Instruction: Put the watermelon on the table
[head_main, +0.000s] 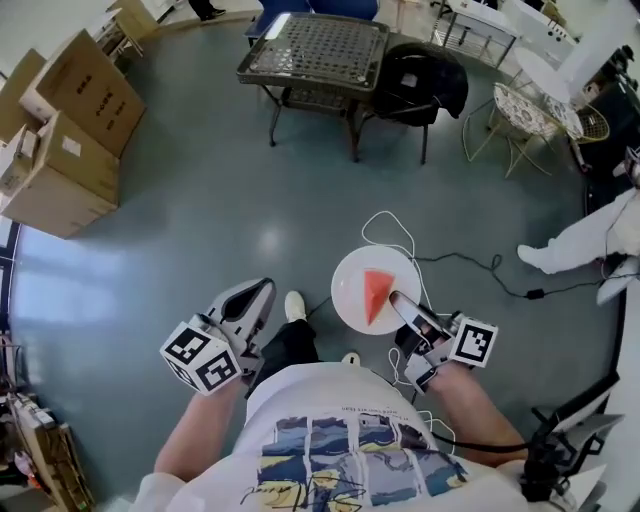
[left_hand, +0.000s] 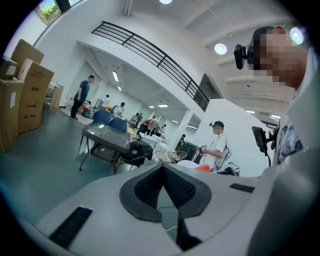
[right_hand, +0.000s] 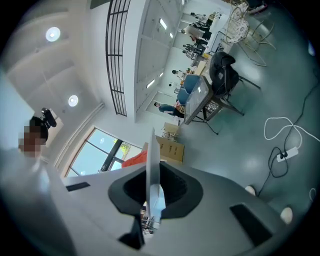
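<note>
A red wedge of watermelon (head_main: 375, 293) lies on a round white plate (head_main: 350, 278) held above the floor. My right gripper (head_main: 398, 302) is shut on the plate's near rim; in the right gripper view the plate (right_hand: 152, 155) shows edge-on between the jaws, with the watermelon (right_hand: 134, 159) to its left. My left gripper (head_main: 260, 293) hangs to the left of the plate, shut and holding nothing, its jaws (left_hand: 162, 169) meeting with no gap. The dark mesh-top table (head_main: 315, 45) stands well ahead across the floor, also visible as the table (left_hand: 106, 134) in the left gripper view.
Cardboard boxes (head_main: 70, 130) are stacked at the far left. A black bag on a chair (head_main: 425, 80) stands right of the table, with white wire chairs (head_main: 530, 110) beyond. A white cable (head_main: 395, 235) and a black one cross the floor. A person in white (head_main: 590, 240) sits at the right.
</note>
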